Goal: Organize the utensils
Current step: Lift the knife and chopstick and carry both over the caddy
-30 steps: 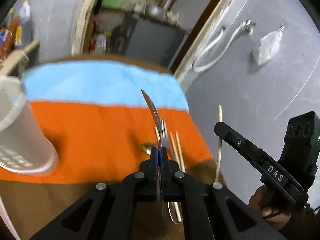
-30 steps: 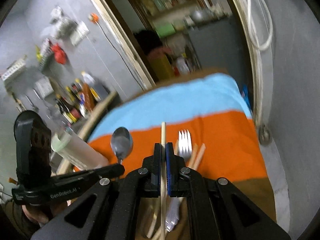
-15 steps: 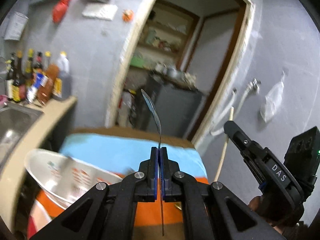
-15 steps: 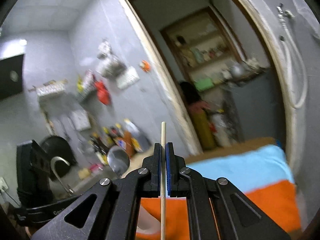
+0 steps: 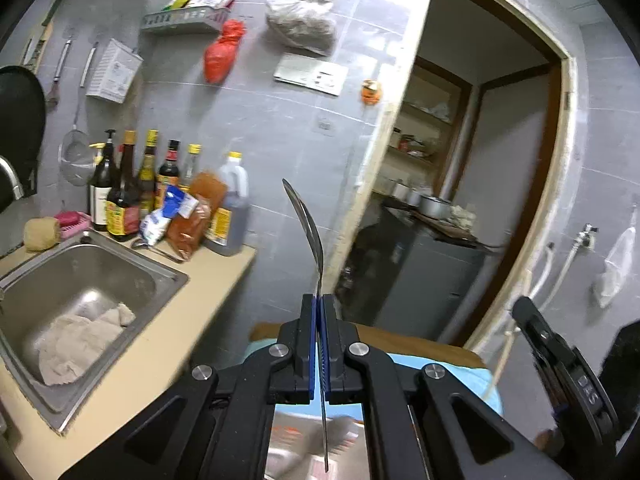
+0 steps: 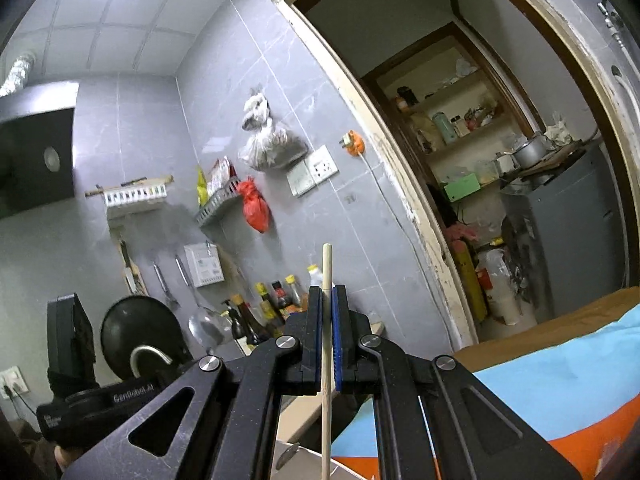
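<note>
My left gripper [image 5: 319, 304] is shut on a metal spoon [image 5: 310, 228], held edge-on with its bowl pointing up and its handle hanging below the jaws. My right gripper [image 6: 327, 300] is shut on a wooden chopstick [image 6: 327, 268], held upright with its tip above the jaws. Both are tilted up, high above the table with the blue and orange cloth [image 6: 560, 384]. The white utensil holder shows only as a blurred rim [image 5: 308, 452] under the left gripper. The right gripper and its chopstick show at the right of the left wrist view [image 5: 560, 364].
A steel sink [image 5: 80, 280] with a rag sits at left on a beige counter [image 5: 168, 344]. Sauce bottles [image 5: 160, 200] stand behind it. A doorway [image 6: 500, 160] with shelves opens behind the table. A black pan [image 6: 140, 336] hangs on the wall.
Both grippers have tilted and lifted upward, still holding the spoon and chopstick. The cloth, the fork and the chopsticks on it have dropped out of view.
</note>
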`<state>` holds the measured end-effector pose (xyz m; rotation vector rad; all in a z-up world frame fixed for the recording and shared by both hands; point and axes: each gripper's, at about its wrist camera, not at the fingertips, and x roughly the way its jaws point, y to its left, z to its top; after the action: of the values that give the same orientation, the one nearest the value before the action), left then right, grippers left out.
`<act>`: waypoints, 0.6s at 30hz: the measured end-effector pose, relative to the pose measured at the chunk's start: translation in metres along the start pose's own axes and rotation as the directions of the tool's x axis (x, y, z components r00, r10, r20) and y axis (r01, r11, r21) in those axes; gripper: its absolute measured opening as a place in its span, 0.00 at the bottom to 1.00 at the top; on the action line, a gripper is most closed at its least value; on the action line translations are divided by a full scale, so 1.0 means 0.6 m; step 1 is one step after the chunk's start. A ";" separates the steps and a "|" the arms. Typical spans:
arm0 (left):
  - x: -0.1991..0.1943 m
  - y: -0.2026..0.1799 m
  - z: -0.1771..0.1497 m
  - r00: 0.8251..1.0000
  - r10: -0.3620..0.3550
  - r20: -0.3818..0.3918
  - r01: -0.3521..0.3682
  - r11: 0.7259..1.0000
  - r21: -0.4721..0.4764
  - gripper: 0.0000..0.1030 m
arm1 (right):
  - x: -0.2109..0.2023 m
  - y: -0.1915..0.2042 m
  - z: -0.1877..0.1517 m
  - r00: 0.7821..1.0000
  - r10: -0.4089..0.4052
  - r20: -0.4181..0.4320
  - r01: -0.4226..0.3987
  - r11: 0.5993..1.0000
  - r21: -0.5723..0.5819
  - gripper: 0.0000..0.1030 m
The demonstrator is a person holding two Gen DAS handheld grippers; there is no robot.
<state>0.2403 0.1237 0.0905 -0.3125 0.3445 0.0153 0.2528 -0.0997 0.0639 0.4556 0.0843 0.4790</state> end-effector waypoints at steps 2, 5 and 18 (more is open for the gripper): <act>0.018 0.012 -0.009 1.000 0.020 -0.004 -0.020 1.000 0.004 0.02 | 0.006 0.001 -0.014 1.000 -0.022 -0.003 0.022 1.000 -0.021 0.04; 0.037 0.021 -0.028 0.999 0.038 -0.016 -0.038 0.999 0.016 0.02 | 0.011 0.002 -0.029 0.999 -0.038 -0.017 0.037 0.998 -0.054 0.04; 0.047 0.016 -0.088 0.996 0.086 -0.023 -0.084 0.993 0.081 0.03 | 0.026 0.008 -0.074 0.994 -0.049 -0.102 0.034 0.990 -0.139 0.04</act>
<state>0.2490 0.1158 0.0310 -0.2188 0.3831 0.0809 0.2565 -0.0711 0.0267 0.2927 0.1612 0.4646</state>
